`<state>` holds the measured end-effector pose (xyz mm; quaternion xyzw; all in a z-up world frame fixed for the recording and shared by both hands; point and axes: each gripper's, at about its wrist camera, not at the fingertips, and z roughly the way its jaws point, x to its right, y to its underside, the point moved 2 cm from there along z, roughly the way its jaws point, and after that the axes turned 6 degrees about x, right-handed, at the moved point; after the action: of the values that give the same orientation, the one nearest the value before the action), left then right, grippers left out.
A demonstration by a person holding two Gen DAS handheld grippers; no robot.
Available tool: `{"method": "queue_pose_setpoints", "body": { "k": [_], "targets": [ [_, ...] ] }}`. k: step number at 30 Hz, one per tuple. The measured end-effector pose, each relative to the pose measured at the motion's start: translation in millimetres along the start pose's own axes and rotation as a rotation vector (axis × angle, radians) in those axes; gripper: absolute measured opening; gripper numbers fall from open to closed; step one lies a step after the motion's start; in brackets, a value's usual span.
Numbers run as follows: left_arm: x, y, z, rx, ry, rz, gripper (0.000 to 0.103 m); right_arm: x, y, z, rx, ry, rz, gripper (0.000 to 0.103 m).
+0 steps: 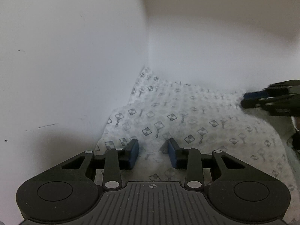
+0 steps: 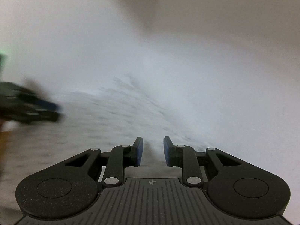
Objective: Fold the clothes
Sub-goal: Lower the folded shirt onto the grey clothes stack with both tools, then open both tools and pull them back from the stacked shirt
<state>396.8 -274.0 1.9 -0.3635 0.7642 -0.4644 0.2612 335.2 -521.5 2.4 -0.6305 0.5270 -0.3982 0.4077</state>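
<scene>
A white garment (image 1: 187, 116) printed with grey checked diamonds lies spread on the white table (image 1: 56, 65). My left gripper (image 1: 153, 152) hovers low over its near left part. The blue pads stand apart, and the cloth shows in the gap without being pinched. My right gripper (image 1: 243, 100) appears blurred at the right, at the garment's far right edge. The right wrist view is smeared by motion. In it my right gripper (image 2: 152, 150) has its pads apart over the garment (image 2: 112, 112), with a clear gap between them. The left gripper (image 2: 54, 110) shows there as a dark blur at the left.
A beige wall (image 1: 225, 9) rises behind the table's far edge. White tabletop (image 2: 225, 93) stretches left of the garment and beyond it. A small green blur (image 2: 2, 56) sits at the left edge of the right wrist view.
</scene>
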Motion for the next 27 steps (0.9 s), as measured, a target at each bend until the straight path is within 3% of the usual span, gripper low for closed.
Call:
{"method": "queue_pose_setpoints", "body": {
  "k": [2, 3, 4, 5, 6, 11, 14, 18, 20, 23, 26, 27],
  "targets": [
    [1, 2, -9, 0.008, -0.009, -0.001, 0.040, 7, 4, 12, -0.034, 0.022, 0.018, 0.026],
    [1, 4, -18, 0.016, -0.015, 0.000, 0.045, 8, 3, 10, -0.029, 0.025, 0.029, 0.029],
    [1, 7, -28, 0.027, -0.021, 0.003, 0.051, 6, 1, 5, -0.021, 0.028, 0.036, 0.037],
    [2, 9, -38, 0.037, -0.036, 0.010, 0.067, 1, -1, -2, -0.009, 0.017, 0.034, 0.041],
    [3, 11, -46, 0.047, -0.058, 0.019, 0.073, -6, -3, -8, 0.002, -0.008, 0.027, 0.042],
    [-1, 29, -73, 0.005, -0.111, 0.019, 0.073, -53, -5, -42, 0.036, -0.192, 0.037, 0.042],
    [-11, 42, -83, -0.058, -0.155, -0.012, 0.073, -89, 6, -57, -0.008, -0.289, 0.020, 0.042],
    [-15, 57, -103, -0.113, -0.204, -0.013, 0.067, -123, 26, -81, -0.056, -0.322, -0.065, 0.049],
    [-12, 60, -123, -0.101, -0.186, -0.032, 0.068, -135, 34, -96, -0.067, -0.330, -0.086, 0.051],
    [1, 55, -163, -0.047, -0.172, -0.040, 0.087, -137, 34, -120, -0.058, -0.334, -0.054, 0.058],
    [17, 49, -202, 0.001, -0.157, -0.040, 0.102, -146, 34, -141, -0.034, -0.325, -0.023, 0.075],
    [22, 47, -213, 0.012, -0.150, -0.038, 0.103, -149, 34, -150, -0.024, -0.320, -0.011, 0.084]
  ]
}}
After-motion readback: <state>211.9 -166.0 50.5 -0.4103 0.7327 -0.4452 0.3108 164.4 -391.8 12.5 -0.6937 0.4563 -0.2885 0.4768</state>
